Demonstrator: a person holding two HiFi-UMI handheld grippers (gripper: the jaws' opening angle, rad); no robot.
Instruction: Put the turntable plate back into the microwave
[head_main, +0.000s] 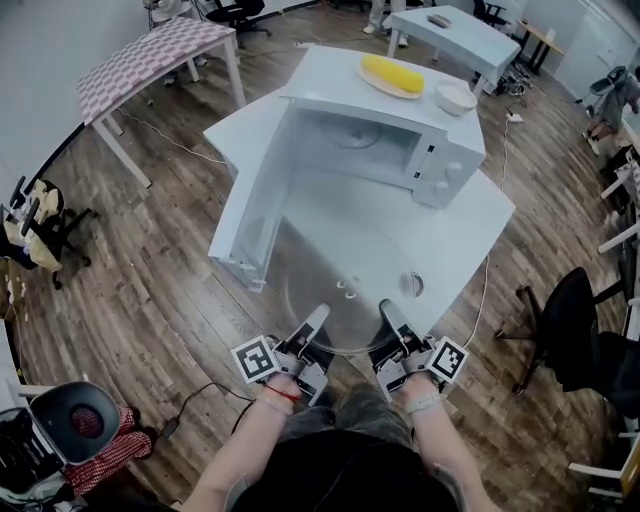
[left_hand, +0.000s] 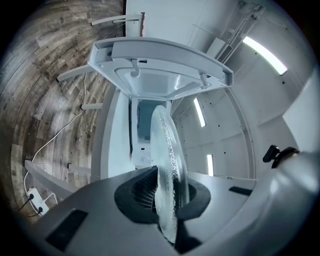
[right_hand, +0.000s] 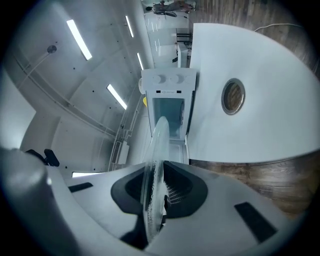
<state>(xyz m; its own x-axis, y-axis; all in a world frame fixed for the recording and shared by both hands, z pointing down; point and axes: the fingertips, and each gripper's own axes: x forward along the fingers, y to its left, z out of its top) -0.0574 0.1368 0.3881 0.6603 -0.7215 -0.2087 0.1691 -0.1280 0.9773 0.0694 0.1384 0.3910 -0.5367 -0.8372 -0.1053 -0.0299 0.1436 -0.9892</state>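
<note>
Jaws of left gripper (head_main: 316, 320), right gripper (head_main: 390, 314), pinching turntable plate (head_main: 345, 288) rim

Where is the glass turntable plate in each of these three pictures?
Head view: the turntable plate is held flat, low centre, in front of the open microwave.
Left gripper view: turntable plate edge-on at centre, clamped between the jaws.
Right gripper view: turntable plate edge-on, just left of centre, clamped likewise.
Shared landmark: the microwave, ahead in all three.

A clear, round glass turntable plate (head_main: 345, 290), clamped at its near rim, hangs level over the white worktop (head_main: 470, 230) in front of the white microwave (head_main: 385, 140), its door (head_main: 255, 200) swung wide open.
</note>
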